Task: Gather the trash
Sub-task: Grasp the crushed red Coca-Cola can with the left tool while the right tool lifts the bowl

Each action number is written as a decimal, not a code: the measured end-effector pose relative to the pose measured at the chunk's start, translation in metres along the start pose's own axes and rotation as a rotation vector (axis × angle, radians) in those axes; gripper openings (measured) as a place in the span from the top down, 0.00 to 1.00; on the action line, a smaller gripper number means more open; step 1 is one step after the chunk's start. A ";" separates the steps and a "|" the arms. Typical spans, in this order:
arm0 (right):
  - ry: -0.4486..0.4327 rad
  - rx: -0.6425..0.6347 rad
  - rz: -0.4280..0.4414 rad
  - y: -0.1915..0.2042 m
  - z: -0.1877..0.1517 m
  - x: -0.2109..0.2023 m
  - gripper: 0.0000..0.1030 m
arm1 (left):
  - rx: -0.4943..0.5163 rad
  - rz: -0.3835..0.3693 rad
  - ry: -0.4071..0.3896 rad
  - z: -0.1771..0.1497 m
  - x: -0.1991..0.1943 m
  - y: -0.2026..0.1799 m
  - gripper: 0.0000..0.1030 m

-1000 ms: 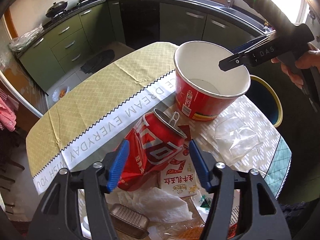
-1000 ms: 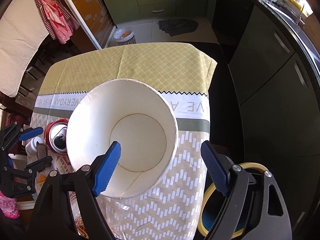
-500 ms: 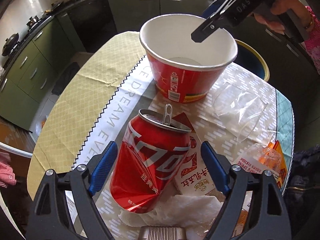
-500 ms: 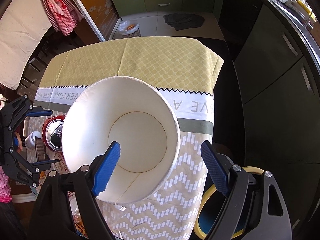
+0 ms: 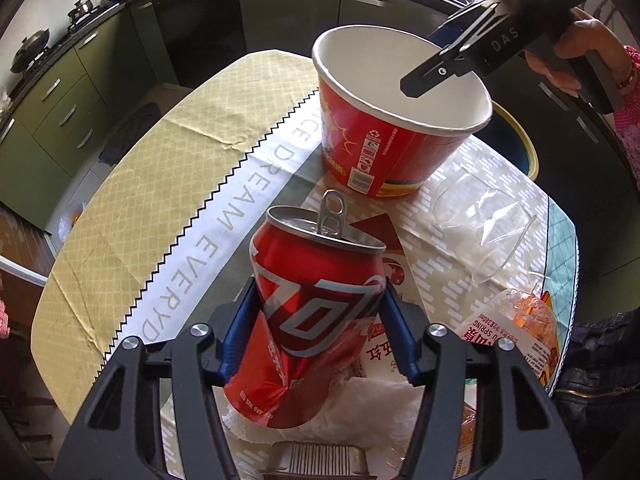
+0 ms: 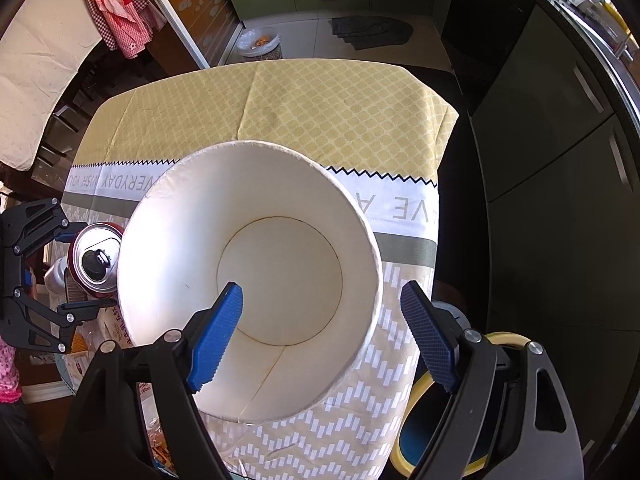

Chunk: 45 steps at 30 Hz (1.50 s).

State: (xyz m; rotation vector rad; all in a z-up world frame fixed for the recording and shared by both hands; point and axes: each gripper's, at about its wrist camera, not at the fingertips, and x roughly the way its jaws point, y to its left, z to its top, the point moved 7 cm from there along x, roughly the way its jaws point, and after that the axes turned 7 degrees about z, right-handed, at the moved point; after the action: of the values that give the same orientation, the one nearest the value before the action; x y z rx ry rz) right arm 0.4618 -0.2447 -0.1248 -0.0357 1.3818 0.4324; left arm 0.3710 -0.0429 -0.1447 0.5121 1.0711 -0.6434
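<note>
My left gripper [image 5: 318, 330] is shut on a dented red soda can [image 5: 308, 320], its blue pads pressed on both sides; the can stands tilted over a white tissue [image 5: 380, 408]. The can [image 6: 96, 256] and the left gripper [image 6: 44, 280] also show at the left of the right wrist view. A big red paper bowl [image 5: 384, 148] with a white inside [image 6: 256, 280] stands on the table. My right gripper [image 6: 322, 330] is open, one finger inside the bowl and one outside, straddling its near rim. It also shows in the left wrist view [image 5: 472, 56].
A bin with a yellow rim [image 6: 420, 432] stands on the floor beside the table; it shows behind the bowl in the left wrist view [image 5: 520, 144]. A crushed clear plastic cup [image 5: 480, 228], snack wrappers [image 5: 516, 332] and a metal tin [image 5: 320, 460] lie on the tablecloth [image 5: 132, 216]. Cabinets [image 6: 560, 140] surround.
My left gripper has closed on the soda can, which was between open fingers before. The right gripper stays open over the bowl's rim, barely moved.
</note>
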 end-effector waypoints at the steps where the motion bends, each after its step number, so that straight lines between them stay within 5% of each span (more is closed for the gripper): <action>1: 0.002 0.005 -0.005 -0.001 0.000 0.000 0.36 | -0.010 0.008 -0.002 -0.001 -0.001 0.001 0.45; 2: 0.001 0.011 -0.013 -0.002 0.000 0.000 0.41 | -0.019 0.021 -0.004 -0.001 -0.001 0.002 0.45; 6: -0.005 0.031 -0.056 -0.009 0.000 -0.001 0.89 | -0.044 0.047 -0.020 -0.001 -0.007 0.004 0.46; 28: -0.139 0.087 0.012 -0.032 -0.028 -0.071 0.95 | -0.153 0.115 -0.175 0.000 -0.069 0.013 0.46; 37: -0.195 0.313 -0.039 -0.153 -0.116 -0.118 0.95 | -0.128 0.111 -0.224 0.017 -0.100 -0.026 0.46; 45: -0.119 0.491 -0.052 -0.246 -0.192 -0.065 0.94 | -0.062 0.024 -0.257 0.060 -0.113 -0.104 0.46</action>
State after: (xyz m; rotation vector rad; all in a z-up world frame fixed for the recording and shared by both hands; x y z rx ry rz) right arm 0.3509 -0.5419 -0.1572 0.3504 1.3339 0.0421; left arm 0.2991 -0.1306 -0.0249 0.3764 0.8387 -0.6336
